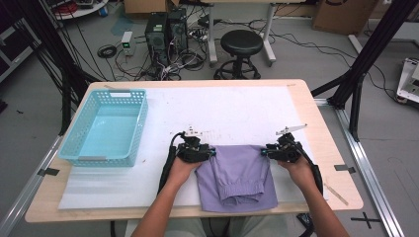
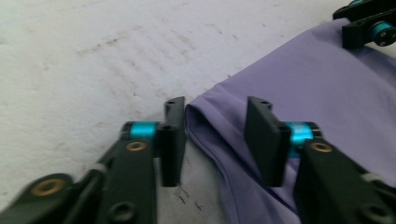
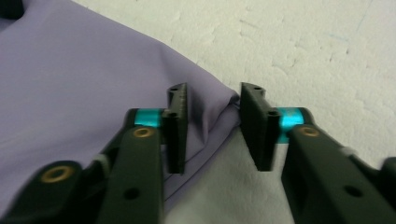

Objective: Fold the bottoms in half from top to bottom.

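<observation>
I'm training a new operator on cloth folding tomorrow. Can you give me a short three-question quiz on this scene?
1. True or false: the purple shorts lie inside the blue basket.
2. At which part of the shorts does each claw sit: A) the waistband nearest the person, B) a far corner, C) the middle?
3. In its own view, does the left claw press on the cloth?

Key:
1. False; they lie flat on the white mat, apart from the basket.
2. B; left claw at the far left corner, right claw at the far right corner.
3. No; the corner lies between open jaws.
</observation>
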Action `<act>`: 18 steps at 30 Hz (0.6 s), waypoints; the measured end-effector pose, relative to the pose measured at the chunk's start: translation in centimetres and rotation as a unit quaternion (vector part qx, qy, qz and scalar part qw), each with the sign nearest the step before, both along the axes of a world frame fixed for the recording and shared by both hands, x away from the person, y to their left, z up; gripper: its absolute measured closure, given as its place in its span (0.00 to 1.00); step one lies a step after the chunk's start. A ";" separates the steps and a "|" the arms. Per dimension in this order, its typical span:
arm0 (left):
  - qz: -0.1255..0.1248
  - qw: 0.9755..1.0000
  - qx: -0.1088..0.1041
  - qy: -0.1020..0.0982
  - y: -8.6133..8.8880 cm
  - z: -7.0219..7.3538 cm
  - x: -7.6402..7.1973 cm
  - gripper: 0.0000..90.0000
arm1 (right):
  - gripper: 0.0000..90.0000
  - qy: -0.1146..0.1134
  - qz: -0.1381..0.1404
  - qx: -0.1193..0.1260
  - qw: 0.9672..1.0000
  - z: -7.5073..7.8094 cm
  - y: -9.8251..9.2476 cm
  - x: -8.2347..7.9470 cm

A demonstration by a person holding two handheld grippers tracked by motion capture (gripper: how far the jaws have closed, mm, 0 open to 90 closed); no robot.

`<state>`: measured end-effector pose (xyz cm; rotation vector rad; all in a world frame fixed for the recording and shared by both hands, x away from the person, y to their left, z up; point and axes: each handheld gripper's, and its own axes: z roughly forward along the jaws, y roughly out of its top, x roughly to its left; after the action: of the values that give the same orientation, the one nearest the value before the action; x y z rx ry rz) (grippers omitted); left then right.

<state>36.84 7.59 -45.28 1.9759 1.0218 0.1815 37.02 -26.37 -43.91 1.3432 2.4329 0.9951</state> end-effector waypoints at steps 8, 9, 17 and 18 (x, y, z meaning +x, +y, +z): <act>0.013 0.999 0.011 -0.028 -0.1 2.1 2.3 0.96 | 0.95 -0.028 -0.005 0.019 0.999 0.7 0.0 0.9; 0.014 0.999 0.015 -0.030 0.0 2.4 2.8 0.96 | 0.95 -0.034 -0.008 0.019 0.999 0.9 0.1 1.2; 0.052 0.998 -0.001 -0.044 1.3 2.4 5.3 0.95 | 0.95 -0.058 -0.025 0.018 0.998 1.9 1.8 4.3; 0.055 0.997 -0.001 -0.046 1.6 2.3 5.5 0.95 | 0.95 -0.056 -0.025 0.018 0.998 2.0 2.1 4.6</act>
<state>42.35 9.14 -43.02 1.8924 1.0705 0.3273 41.60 -24.28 -41.95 1.3150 2.2984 1.0752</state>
